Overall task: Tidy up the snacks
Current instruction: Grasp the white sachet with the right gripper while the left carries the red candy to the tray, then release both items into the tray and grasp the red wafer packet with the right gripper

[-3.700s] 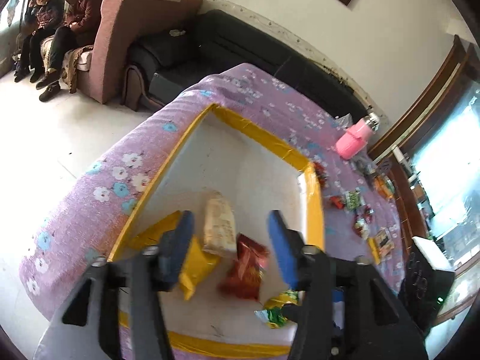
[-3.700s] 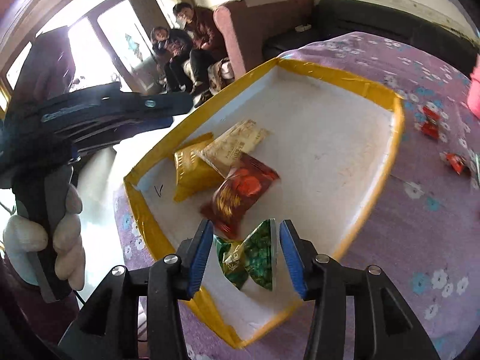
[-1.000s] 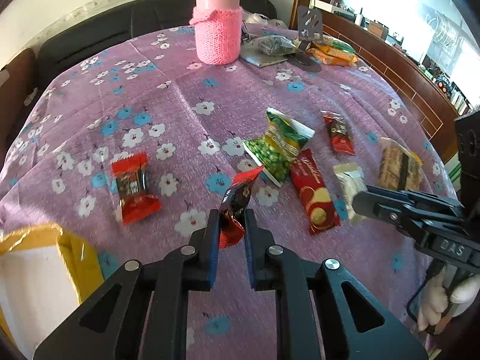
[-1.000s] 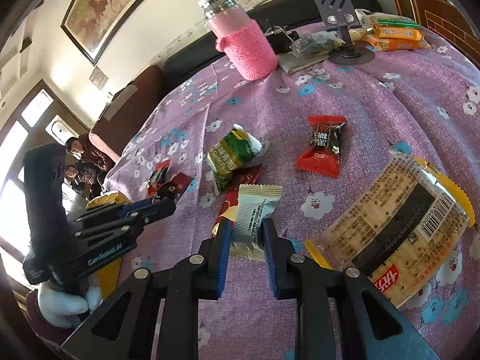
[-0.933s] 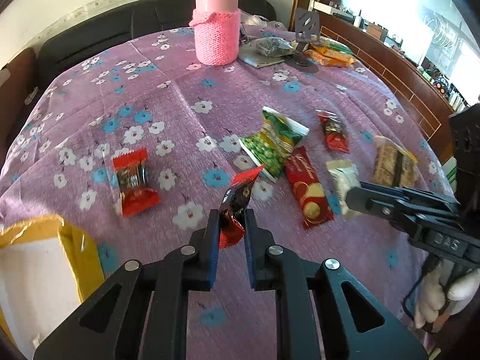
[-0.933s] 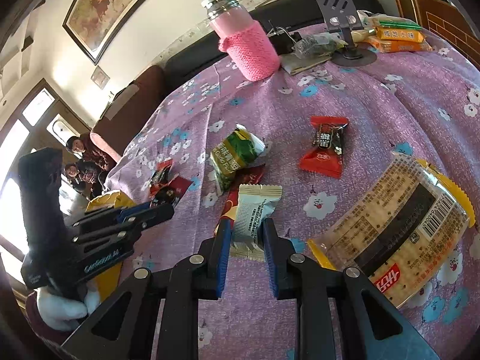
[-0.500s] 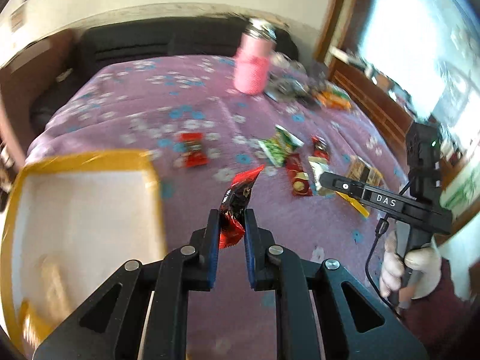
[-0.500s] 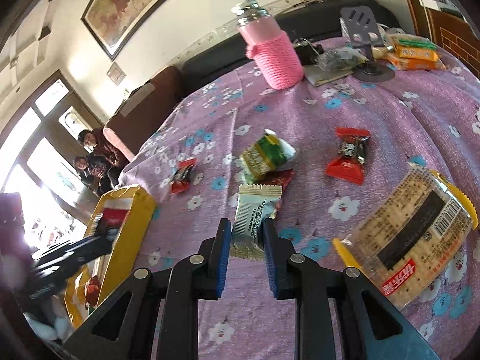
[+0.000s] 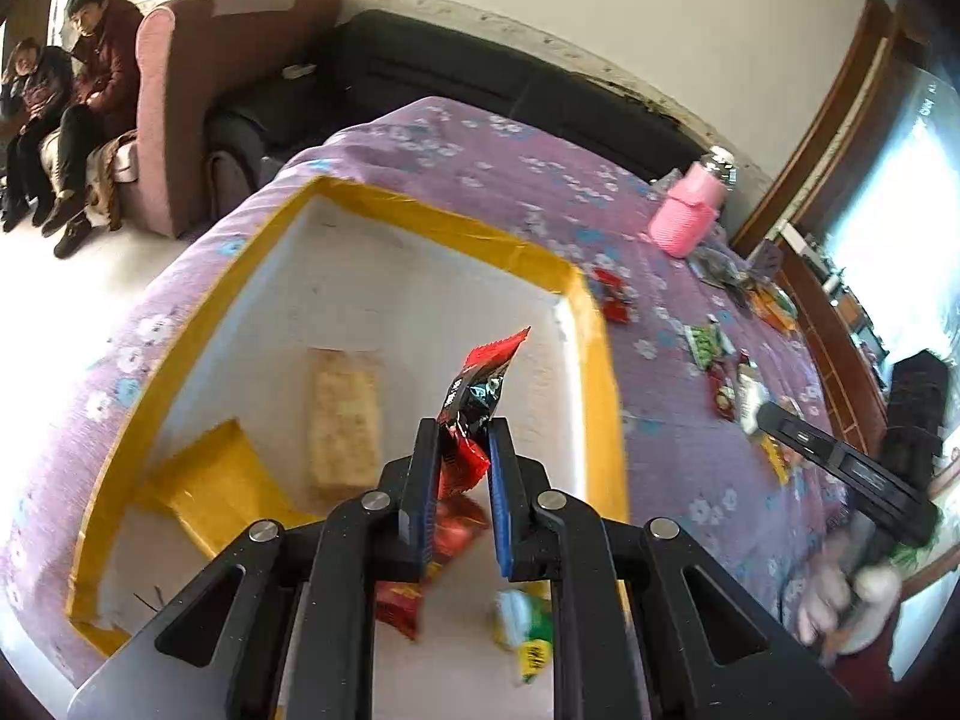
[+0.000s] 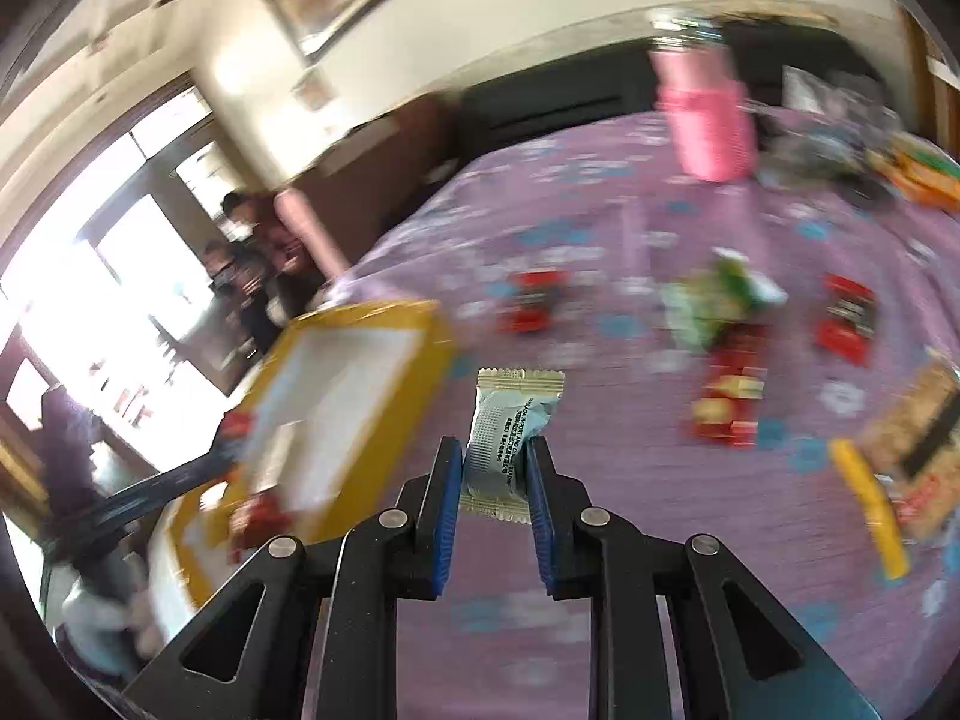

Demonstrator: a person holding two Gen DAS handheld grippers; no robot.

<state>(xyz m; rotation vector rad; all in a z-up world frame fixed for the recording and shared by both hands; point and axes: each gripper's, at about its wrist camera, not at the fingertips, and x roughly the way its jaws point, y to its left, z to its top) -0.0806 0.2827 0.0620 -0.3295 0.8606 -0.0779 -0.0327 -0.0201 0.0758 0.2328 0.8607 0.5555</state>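
Note:
My left gripper (image 9: 459, 429) is shut on a red and black snack packet (image 9: 480, 381) and hangs over the white box with yellow taped rim (image 9: 591, 372). Inside the box lie a beige biscuit pack (image 9: 345, 420), a yellow pack (image 9: 216, 486), a red pack (image 9: 420, 576) and a green one (image 9: 522, 624). My right gripper (image 10: 495, 468) is shut on a silver-white wrapped snack (image 10: 510, 432) above the purple flowered cloth (image 10: 630, 480), with the box (image 10: 360, 378) to its left. Loose snacks (image 10: 726, 390) remain on the cloth to the right.
A pink knitted bottle (image 9: 690, 219) stands at the table's far side. More packets (image 9: 711, 345) lie beyond the box. Two people (image 9: 66, 96) sit by a pink armchair (image 9: 198, 96); a black sofa (image 9: 480, 84) runs behind the table. A gloved hand (image 9: 852, 594) holds the other gripper.
My left gripper swung left with the red packet, from over the cloth to over the box. My right gripper lifted the silver snack and turned toward the box.

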